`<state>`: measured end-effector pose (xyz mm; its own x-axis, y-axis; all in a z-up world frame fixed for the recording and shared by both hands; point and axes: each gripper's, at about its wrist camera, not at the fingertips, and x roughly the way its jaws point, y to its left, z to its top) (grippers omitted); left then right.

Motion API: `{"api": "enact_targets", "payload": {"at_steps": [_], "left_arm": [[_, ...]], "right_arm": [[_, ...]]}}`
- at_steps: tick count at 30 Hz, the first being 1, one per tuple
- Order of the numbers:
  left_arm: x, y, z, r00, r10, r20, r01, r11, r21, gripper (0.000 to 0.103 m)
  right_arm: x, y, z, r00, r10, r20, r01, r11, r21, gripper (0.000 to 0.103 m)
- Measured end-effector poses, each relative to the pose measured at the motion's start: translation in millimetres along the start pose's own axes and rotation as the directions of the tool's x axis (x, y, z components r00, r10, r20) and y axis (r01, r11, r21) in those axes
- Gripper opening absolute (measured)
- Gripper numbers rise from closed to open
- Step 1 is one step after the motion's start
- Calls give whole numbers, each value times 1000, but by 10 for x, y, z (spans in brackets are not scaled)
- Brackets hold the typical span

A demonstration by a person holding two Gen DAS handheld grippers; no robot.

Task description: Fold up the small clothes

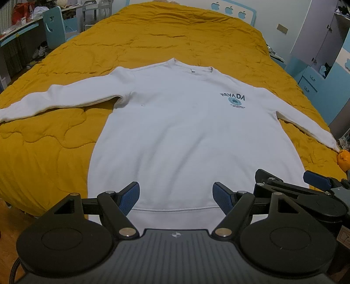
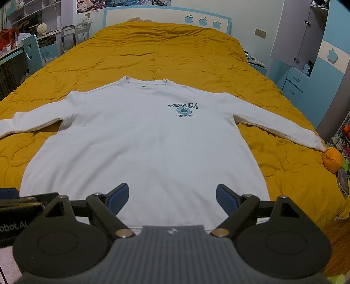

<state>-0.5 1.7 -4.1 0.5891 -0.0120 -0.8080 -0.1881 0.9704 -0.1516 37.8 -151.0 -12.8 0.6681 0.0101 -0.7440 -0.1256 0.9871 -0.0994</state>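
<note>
My left claw (image 1: 176, 197) and right claw (image 2: 172, 197) both gape wide, gripping nothing, poised above the hem of the white sweatshirt (image 1: 181, 131), which lies flat, sleeves spread, on the mustard quilt (image 1: 153, 37).

The sweatshirt (image 2: 140, 139) is laid flat on the bed (image 2: 166, 50), front up, with the collar toward the headboard (image 2: 168, 15) and the hem at the near edge. Both sleeves are spread outward. A round fruit (image 2: 332, 160) is placed at the right cuff. The left gripper (image 1: 176, 197) and right gripper (image 2: 172, 199) are positioned side by side above the hem, jaws spread.
</note>
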Motion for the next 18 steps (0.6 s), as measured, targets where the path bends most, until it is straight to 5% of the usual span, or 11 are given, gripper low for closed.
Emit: {"api": "enact_targets", "payload": {"at_steps": [18], "left_arm": [[15,17,14,1000,3,-9,-3,1000,-4,89]], "right_arm": [[35,12,-2,1000,-2,-4,2,1000,-10,83]]}}
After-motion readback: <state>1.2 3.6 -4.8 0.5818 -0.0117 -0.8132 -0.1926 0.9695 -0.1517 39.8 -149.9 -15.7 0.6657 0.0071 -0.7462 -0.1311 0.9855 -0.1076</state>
